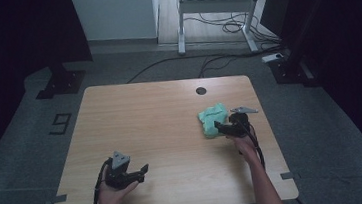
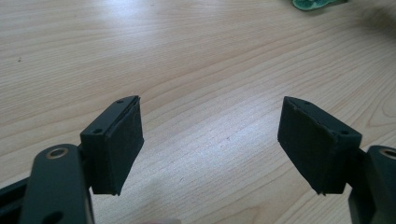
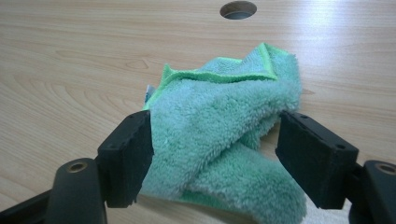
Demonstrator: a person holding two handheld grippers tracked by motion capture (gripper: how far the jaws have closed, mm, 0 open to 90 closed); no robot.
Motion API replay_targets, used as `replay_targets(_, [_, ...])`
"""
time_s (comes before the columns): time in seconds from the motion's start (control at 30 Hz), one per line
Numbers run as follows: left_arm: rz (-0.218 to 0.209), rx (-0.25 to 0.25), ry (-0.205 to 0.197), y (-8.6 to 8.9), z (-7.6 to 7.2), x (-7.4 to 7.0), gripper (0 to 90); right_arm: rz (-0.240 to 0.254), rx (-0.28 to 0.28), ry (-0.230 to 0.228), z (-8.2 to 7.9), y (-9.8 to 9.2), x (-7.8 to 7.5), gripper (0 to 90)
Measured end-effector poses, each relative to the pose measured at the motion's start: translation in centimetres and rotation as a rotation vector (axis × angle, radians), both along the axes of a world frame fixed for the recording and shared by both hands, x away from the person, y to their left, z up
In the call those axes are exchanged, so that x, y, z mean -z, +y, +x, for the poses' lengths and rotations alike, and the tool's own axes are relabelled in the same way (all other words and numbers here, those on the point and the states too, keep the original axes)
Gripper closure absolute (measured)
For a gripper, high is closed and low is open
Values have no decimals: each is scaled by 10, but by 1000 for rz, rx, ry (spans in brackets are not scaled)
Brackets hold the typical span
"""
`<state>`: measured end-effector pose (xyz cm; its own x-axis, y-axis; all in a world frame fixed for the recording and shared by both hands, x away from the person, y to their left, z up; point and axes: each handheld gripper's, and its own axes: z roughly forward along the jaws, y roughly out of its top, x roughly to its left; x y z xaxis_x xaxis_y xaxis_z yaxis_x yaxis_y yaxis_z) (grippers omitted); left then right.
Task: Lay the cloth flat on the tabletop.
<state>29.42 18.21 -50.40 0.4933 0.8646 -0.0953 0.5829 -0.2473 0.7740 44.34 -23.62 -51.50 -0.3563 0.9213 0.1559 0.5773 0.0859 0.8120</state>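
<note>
Green cloth point(image 3: 224, 135) is seen bunched in a soft heap on the wooden worktop point(image 1: 160, 114), just on the near side of the round cable hole point(image 1: 201, 90); this hole is used as the landmark. Well to the left of the hole and nearer the person, the left hand-held gripper point(image 1: 143, 171) is held low over bare wood with its jaws spread wide and nothing between them, apparently kept out of the way in reserve. Right of that, close to the hole, the right hand-held gripper point(image 3: 212, 154) is set around the cloth: its jaws are spread, a fold lies between the pads point(image 3: 133, 154), and the left pad is touched by the pile, probably so a thick bunch can be gathered before any pinch is made.
</note>
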Motion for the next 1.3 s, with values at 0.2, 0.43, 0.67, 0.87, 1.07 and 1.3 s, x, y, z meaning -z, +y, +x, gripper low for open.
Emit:
replay_targets(0.2, [-8, -33, -11, 3, 0, -1, 215, -36, -17, 11, 9, 8, 3, 296])
replay_targets(0.43, [-40, -58, -12, 12, -1, -2, 210, -57, 0, 84, 17, 12, 24, 351])
replay_targets(0.67, [-38, -51, 0, 12, 0, 0, 221, -24, -5, 101, 18, 12, 32, 551])
replay_targets(0.87, [-25, -40, 7, 9, -1, 2, 221, 7, -45, 105, 18, 10, 32, 718])
replay_targets(1.07, [-43, -18, -29, 14, -4, 0, 218, -42, -65, 55, 14, 11, 27, 761])
replay_targets(1.3, [-43, -33, -24, 17, -3, 0, 221, -2, -102, 4, 7, 7, 11, 772])
